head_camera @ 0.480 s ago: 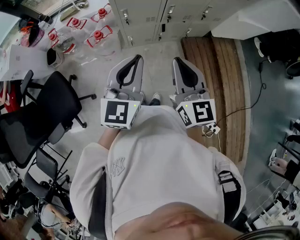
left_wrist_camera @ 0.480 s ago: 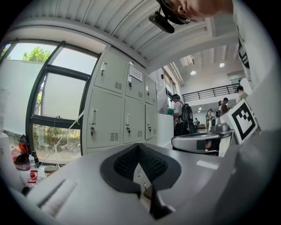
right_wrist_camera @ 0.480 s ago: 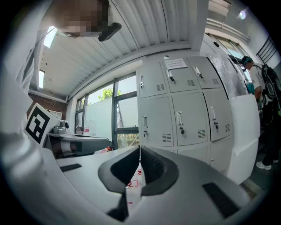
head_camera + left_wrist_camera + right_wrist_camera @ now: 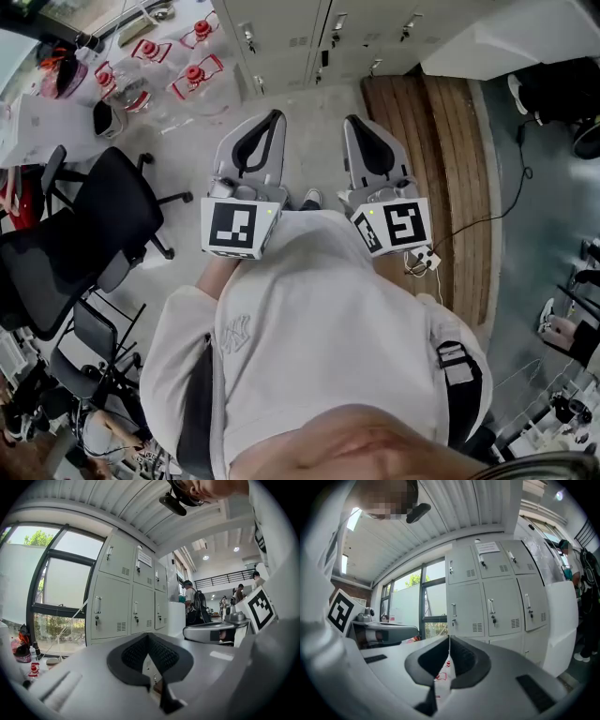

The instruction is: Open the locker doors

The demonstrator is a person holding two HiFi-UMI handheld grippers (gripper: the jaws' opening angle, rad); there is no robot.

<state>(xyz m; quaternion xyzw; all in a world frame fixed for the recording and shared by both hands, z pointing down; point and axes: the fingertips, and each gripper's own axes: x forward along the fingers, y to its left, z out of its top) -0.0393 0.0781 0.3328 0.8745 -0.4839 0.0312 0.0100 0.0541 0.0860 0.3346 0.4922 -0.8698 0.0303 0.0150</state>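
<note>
A bank of pale grey lockers [image 4: 300,33] stands ahead of me, every door closed, each with a small handle and lock. In the left gripper view the lockers [image 4: 119,599] fill the middle, some way off. In the right gripper view the lockers [image 4: 499,595] stand at centre right. My left gripper [image 4: 277,114] is held out in front of my chest, jaws shut with nothing between them, tips meeting [image 4: 148,635]. The right gripper [image 4: 350,119] hangs beside it, also shut and empty [image 4: 449,637]. Neither touches a locker.
Black office chairs [image 4: 89,234] stand at my left. Large water jugs with red caps [image 4: 192,75] sit on the floor left of the lockers. A wooden bench [image 4: 450,159] runs along the right, with a white counter [image 4: 511,37] beyond. Several people [image 4: 194,604] stand far off.
</note>
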